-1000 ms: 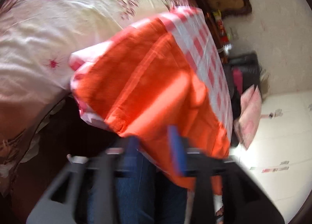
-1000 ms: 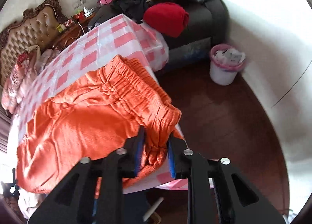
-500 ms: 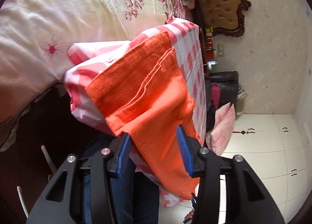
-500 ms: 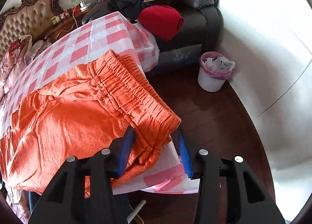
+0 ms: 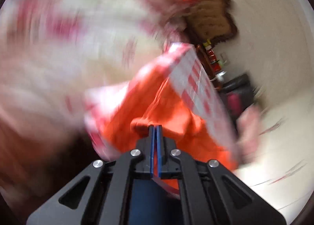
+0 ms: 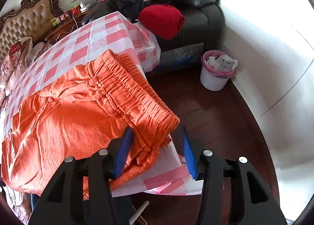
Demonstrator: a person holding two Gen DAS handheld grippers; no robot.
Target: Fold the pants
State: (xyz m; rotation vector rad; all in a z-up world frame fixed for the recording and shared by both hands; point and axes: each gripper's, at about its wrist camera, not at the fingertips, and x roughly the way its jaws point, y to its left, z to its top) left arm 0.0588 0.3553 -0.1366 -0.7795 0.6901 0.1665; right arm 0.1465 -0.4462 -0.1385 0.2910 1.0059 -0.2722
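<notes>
The orange pants [image 6: 78,119] are spread flat over a surface covered by a pink-and-white checked cloth [image 6: 94,38], with the gathered elastic waistband [image 6: 133,95] lying at the near corner of the surface, partly over its edge.

In the right wrist view, the right gripper [image 6: 157,146] is held at that waistband corner. Its jaws are opening: the blue pads [image 6: 122,156] are set apart on either side of the waistband, and no pressure on the fabric is seen from the outer pad.

The left wrist view is heavily blurred. There the left gripper [image 5: 155,128] is seen with its jaws drawn together, the blue pads almost touching, and a fold of the pants [image 5: 157,103] is pinched between them at the tips; orange fabric is bunched just ahead of the pads.

A dark sofa [image 6: 196,19] stacked with pillows and a red blanket [image 6: 162,21] is seen beyond the surface, and a lined waste bin [image 6: 215,72] stands on the wooden floor [image 6: 215,123] beside it.
</notes>
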